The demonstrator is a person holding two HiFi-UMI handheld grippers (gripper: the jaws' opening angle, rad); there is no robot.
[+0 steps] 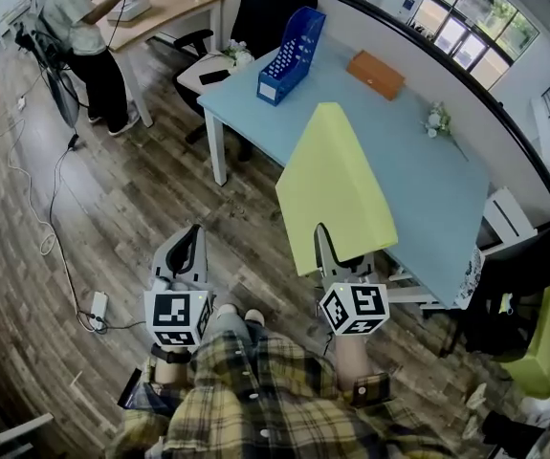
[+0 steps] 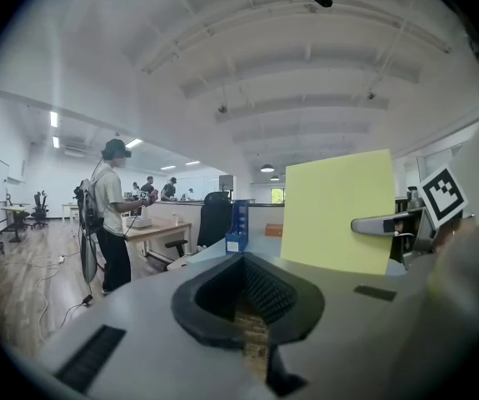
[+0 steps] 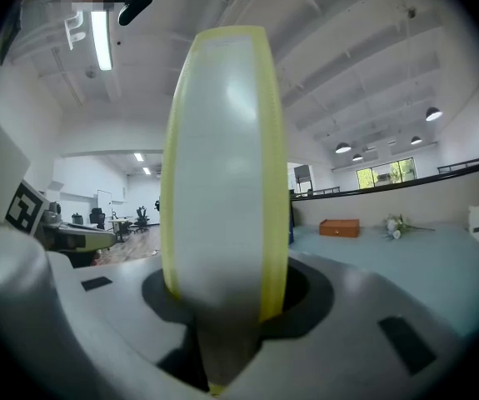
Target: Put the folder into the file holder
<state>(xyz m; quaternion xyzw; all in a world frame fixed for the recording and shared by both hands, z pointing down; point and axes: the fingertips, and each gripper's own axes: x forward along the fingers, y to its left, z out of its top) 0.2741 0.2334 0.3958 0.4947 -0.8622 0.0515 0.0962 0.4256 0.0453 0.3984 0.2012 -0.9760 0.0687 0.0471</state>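
My right gripper [image 1: 323,240] pinched the thick yellow folder [image 1: 337,185] upright, well apart from the blue plastic file holder [image 1: 291,55]. My left gripper [image 1: 188,249] seemed pressed together, empty.

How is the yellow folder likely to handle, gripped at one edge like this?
The yellow folder is probably stiff: it stands out flat from the right gripper without drooping. Its thick edge, seen in the right gripper view, suggests some weight, so it may lever in the jaws. Its smooth covers could slip.
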